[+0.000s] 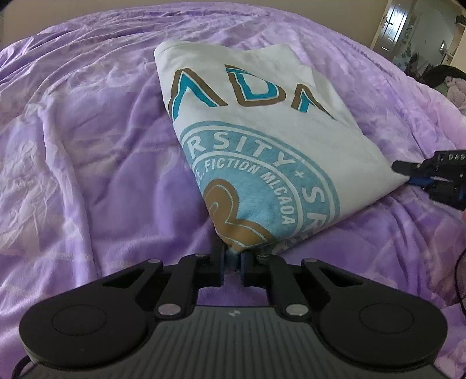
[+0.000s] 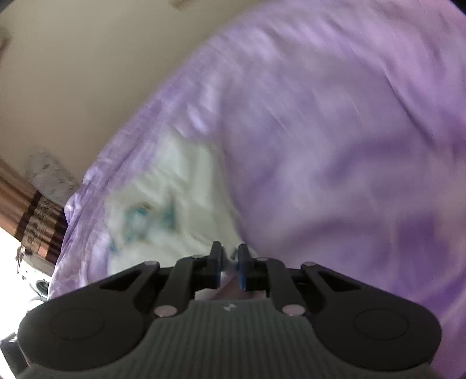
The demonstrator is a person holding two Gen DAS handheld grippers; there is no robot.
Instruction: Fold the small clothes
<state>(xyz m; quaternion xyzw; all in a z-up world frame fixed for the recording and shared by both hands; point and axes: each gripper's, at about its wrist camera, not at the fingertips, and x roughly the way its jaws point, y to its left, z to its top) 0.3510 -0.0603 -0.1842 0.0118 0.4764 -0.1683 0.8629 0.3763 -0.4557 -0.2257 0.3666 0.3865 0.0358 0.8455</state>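
Note:
A white T-shirt [image 1: 262,140] with teal and brown lettering and a round light-blue print lies partly folded on a purple blanket [image 1: 87,163]. My left gripper [image 1: 232,258] is shut on the shirt's near corner, the cloth pinched between its blue pads. At the right edge of the left wrist view, my right gripper [image 1: 407,173] is clamped on the shirt's right corner. The right wrist view is blurred: the right gripper [image 2: 230,263] holds a bit of white cloth between its pads, with the rest of the T-shirt [image 2: 174,198] spreading to the left.
The purple blanket [image 2: 335,131] covers the whole bed. A beige wall [image 2: 72,73] and a striped curtain [image 2: 40,221] stand beyond the bed's far edge. An open doorway [image 1: 399,26] and a dark chair with clutter [image 1: 445,78] show at the top right.

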